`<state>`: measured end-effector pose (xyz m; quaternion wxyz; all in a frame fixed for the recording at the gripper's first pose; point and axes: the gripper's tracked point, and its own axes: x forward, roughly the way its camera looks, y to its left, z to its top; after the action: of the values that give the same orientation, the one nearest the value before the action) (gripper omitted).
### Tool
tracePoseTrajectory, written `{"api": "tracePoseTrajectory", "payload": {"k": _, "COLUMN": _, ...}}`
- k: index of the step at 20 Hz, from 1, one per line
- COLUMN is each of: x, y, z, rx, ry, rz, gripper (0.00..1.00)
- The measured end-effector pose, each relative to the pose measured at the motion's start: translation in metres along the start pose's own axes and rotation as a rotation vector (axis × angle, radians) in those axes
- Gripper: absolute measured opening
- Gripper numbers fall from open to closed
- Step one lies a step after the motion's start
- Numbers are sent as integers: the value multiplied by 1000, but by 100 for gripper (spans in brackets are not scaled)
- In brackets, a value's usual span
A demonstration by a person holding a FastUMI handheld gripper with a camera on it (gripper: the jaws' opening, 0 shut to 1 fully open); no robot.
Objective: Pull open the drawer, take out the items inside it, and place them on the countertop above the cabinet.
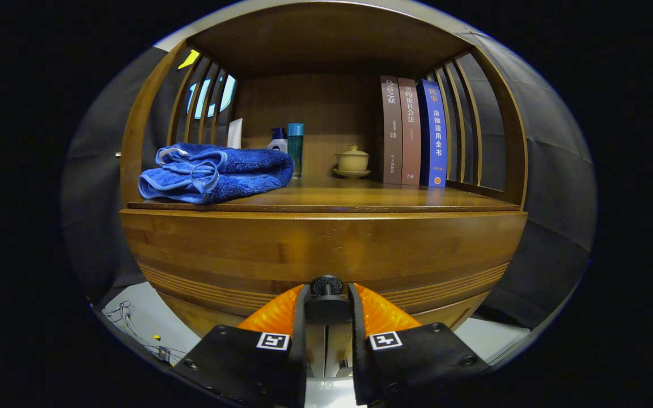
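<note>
A brown wooden cabinet stands straight ahead, its drawer front [321, 249] facing me. A dark round knob [326, 286] sticks out low on that front. My gripper [327, 300] is at the knob, with one finger on each side pressing on it. Above the drawer runs the wooden countertop [360, 198]. A folded blue towel [216, 173] lies on its left part. The inside of the drawer is hidden.
At the back of the countertop stand a white pump bottle [277, 140], a teal bottle [295, 147], a lidded cream cup on a saucer [352, 161] and three upright books [414, 133]. Slatted wooden side walls enclose the shelf. Cables [134, 331] lie on the pale floor at the lower left.
</note>
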<state>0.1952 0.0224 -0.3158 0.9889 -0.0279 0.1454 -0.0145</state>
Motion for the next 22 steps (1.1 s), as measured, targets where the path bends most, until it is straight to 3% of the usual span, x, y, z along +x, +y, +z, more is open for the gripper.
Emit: {"api": "tracePoseTrajectory", "payload": {"k": 22, "x": -128, "y": -12, "z": -32, "rx": -15, "ry": 7, "rz": 15, "gripper": 36}}
